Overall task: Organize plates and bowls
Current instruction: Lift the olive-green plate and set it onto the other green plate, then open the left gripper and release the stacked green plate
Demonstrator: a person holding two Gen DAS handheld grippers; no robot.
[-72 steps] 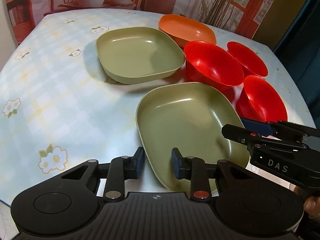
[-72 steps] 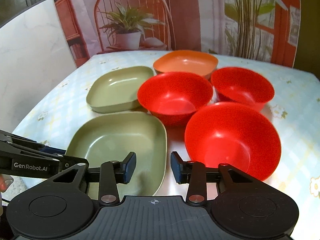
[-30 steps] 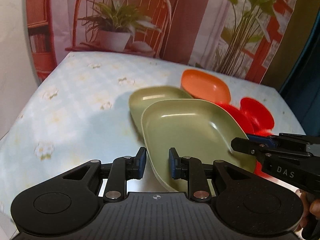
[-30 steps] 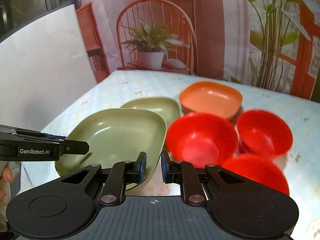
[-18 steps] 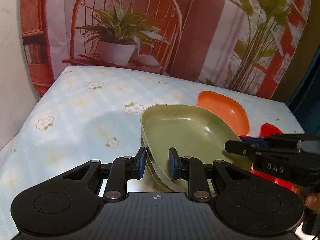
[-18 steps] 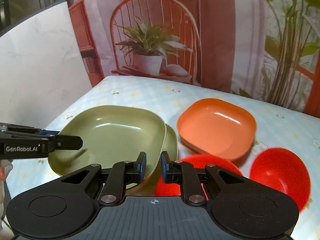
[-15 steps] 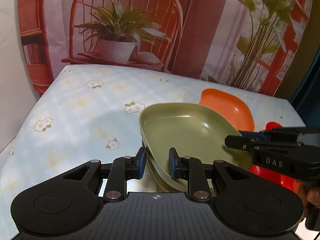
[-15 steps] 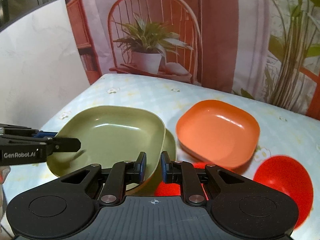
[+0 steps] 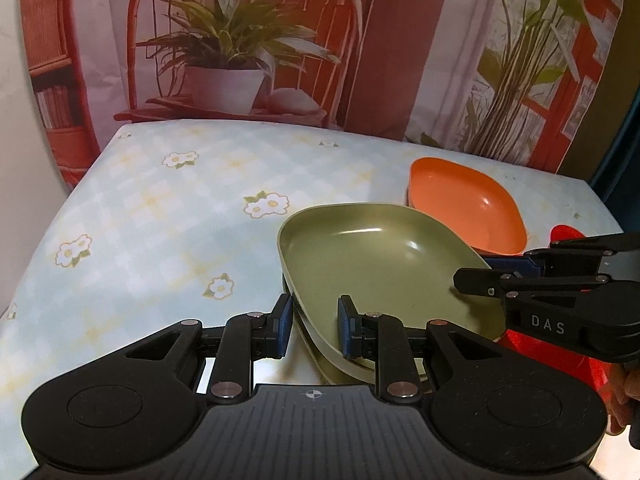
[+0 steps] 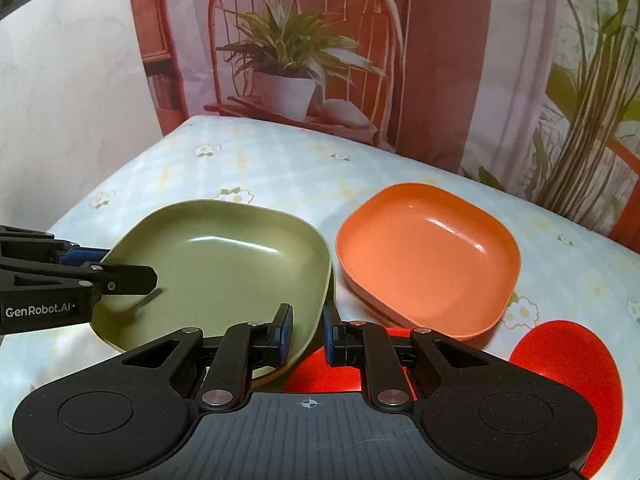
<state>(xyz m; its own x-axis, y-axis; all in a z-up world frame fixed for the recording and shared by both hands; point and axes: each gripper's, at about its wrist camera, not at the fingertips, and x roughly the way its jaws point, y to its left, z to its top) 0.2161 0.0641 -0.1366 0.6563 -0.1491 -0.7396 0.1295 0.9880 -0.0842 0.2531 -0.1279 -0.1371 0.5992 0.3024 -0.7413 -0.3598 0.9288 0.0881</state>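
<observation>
A green square plate (image 9: pixel 372 268) sits nested on a second green plate (image 9: pixel 328 368), whose rim shows just under it. My left gripper (image 9: pixel 312 326) is shut on the top plate's near left rim. My right gripper (image 10: pixel 306 334) is shut on its right rim (image 10: pixel 320 300). The top plate also shows in the right wrist view (image 10: pixel 224 268). An orange plate (image 10: pixel 428 260) lies just right of the green stack, and it also shows in the left wrist view (image 9: pixel 468 208).
Red bowls (image 10: pixel 568 380) lie at the near right, partly hidden behind my right gripper. The flowered tablecloth (image 9: pixel 160 240) stretches left and back. A printed backdrop with a potted plant stands behind the table edge.
Both grippers carried the near green plate up, back and left, then lowered it onto the far green plate. The jaws stay shut on its rim.
</observation>
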